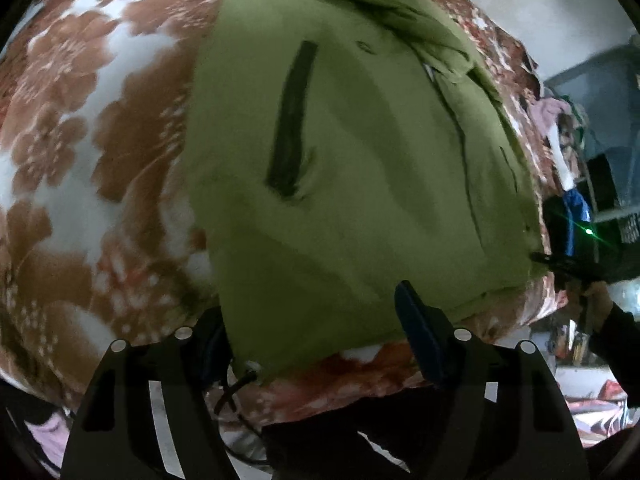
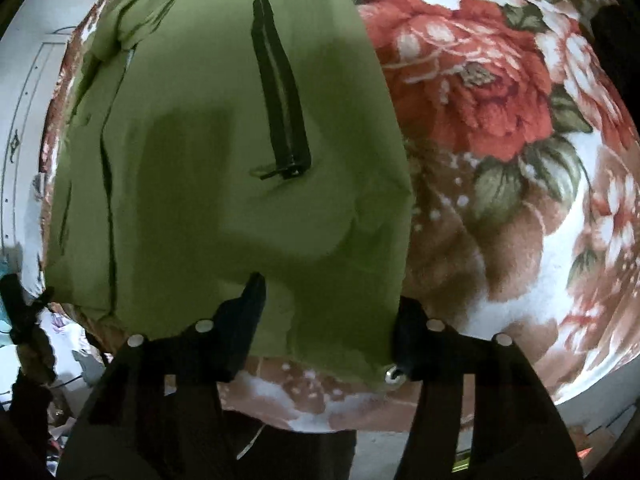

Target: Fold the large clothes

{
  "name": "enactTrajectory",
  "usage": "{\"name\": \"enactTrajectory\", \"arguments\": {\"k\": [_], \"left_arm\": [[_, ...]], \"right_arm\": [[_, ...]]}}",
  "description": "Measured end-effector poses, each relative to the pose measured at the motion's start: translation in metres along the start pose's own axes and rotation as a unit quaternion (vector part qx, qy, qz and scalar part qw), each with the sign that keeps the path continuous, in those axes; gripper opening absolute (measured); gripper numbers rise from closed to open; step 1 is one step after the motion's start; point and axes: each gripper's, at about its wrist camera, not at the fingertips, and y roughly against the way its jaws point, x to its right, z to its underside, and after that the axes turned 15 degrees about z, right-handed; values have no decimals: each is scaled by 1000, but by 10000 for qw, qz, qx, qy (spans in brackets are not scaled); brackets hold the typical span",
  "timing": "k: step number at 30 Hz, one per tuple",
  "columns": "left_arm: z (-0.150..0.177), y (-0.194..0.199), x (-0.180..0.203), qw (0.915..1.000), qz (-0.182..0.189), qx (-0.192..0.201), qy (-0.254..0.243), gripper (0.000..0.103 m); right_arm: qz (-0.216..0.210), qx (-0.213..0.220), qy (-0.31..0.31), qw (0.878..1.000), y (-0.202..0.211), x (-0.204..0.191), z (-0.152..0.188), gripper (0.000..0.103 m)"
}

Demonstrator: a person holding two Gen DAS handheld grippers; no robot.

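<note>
A green padded jacket (image 1: pixel 360 160) lies spread on a floral blanket (image 1: pixel 80 120), its hem toward me and a dark zipped pocket (image 1: pixel 292 120) on its front. My left gripper (image 1: pixel 310 304) straddles one hem corner. One finger rests on top of the cloth and the other sits at the jacket's side edge, and the fabric between them lies flat. My right gripper (image 2: pixel 330 292) straddles the other hem corner of the jacket (image 2: pixel 200 160) near a metal eyelet (image 2: pixel 394 374). Its jaws stand well apart over the cloth, which is barely creased.
The blanket (image 2: pixel 500 100) covers a bed whose front edge runs just under both grippers. Dark shelving and piled clothes (image 1: pixel 580 140) stand to the right in the left wrist view. A white door (image 2: pixel 24 100) is beyond the bed's far left.
</note>
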Motion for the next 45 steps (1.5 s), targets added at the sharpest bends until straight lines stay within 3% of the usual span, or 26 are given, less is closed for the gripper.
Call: {"name": "enactTrajectory", "arguments": {"k": [2,4,5,6,7,11,13,15,16,18,23,27,29,34,40,45], "left_arm": [[-1,-13,-10,9996,-206,-176,92,72],[1,-25,-26,9983,-324,-353,328,57],[1,-24,-26,9984,-248,-331,394,52],[-1,-19,-19,9990,11,-257,367,37],[-3,-16,-12,9992,161,-214,303,34],[-6,-23,-6,9990,276,-340,100,28],[-1,-39,-27,9977,127,-510,420,19],[-3,-38,-31,9963,253,-431,697,14],[-4,-36,-27,9967,247,-436,636,8],[-6,-29,-13,9983,259,-390,356,5],[-20,-6,20,9985,445,-279,-128,3],[-44,24,60,9969,636,14,-470,3],[-58,35,76,9956,665,132,-642,3],[-106,33,105,9921,512,295,-1105,3],[-172,34,132,9877,378,691,-1348,3],[-237,53,151,9817,312,1198,-1450,3]], "right_arm": [[-38,-124,21,9999,-15,-5,-5,70],[-10,-181,48,9998,-22,-10,-8,69],[27,-202,62,9998,-21,-10,-9,64],[89,-215,84,9997,-16,-10,-9,45],[161,-235,135,9995,-8,-12,-7,27],[101,-277,372,9989,-1,-33,-12,26],[89,-408,314,9986,-19,-35,-15,28],[-110,-549,96,9984,-30,-27,-21,28],[-215,-670,-65,9975,-30,-22,-24,21],[-189,-761,-68,9969,-20,-23,-28,9],[336,-307,423,9981,32,-47,-28,5],[235,312,652,9971,98,-85,-37,5],[245,735,899,9929,135,-108,-41,5],[478,1479,1424,9775,158,-147,-68,4],[209,1998,1712,9646,165,-170,-127,4],[196,2478,1750,9527,213,-170,-200,4]]}}
